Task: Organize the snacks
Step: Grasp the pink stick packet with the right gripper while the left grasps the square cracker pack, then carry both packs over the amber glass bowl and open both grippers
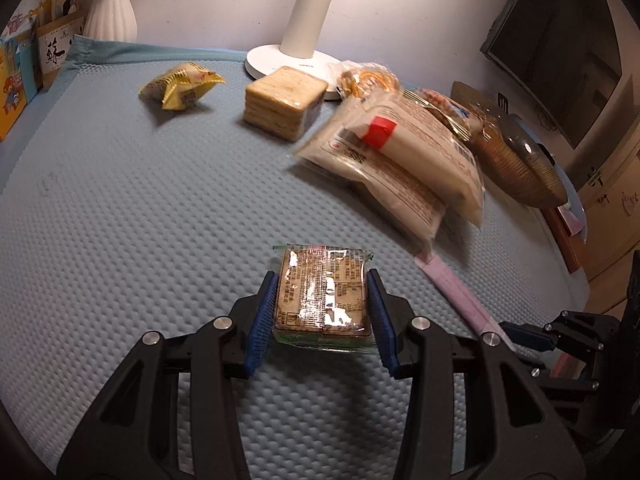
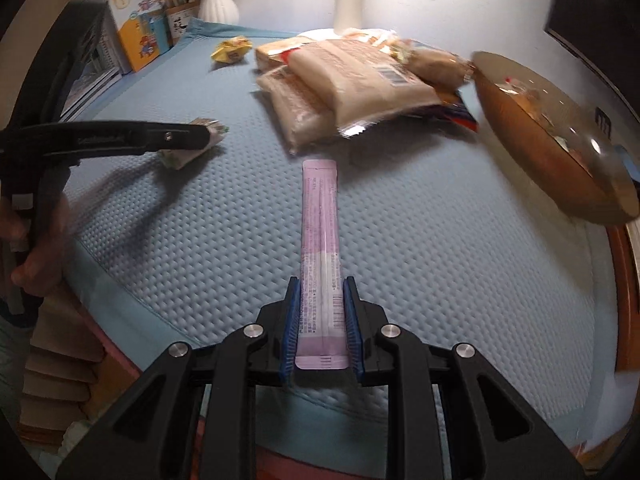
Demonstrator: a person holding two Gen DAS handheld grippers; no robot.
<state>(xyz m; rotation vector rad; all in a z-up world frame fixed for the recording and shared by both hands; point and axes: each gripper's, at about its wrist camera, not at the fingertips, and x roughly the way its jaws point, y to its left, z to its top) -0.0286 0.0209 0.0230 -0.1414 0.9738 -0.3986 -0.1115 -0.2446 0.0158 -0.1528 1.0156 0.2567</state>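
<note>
My left gripper [image 1: 322, 312] is shut on a green-edged cracker pack [image 1: 322, 294], held just above the blue mat [image 1: 120, 208]. From the right wrist view the same gripper [image 2: 200, 136] and pack [image 2: 188, 152] show at the left. My right gripper [image 2: 320, 320] is shut on the near end of a long pink stick packet [image 2: 320, 232], which also appears in the left view as the pink packet [image 1: 452, 284]. Further back lie a yellow snack bag [image 1: 180, 86], a clear-wrapped cracker stack [image 1: 284, 102] and two pale bread packs [image 1: 400, 152].
A brown wicker basket [image 2: 552, 136] with a clear lid stands at the right edge. A white lamp base [image 1: 280, 62], a white vase [image 1: 110, 12] and books [image 2: 140, 20] line the back and left. A person's hand [image 2: 36, 248] holds the left gripper.
</note>
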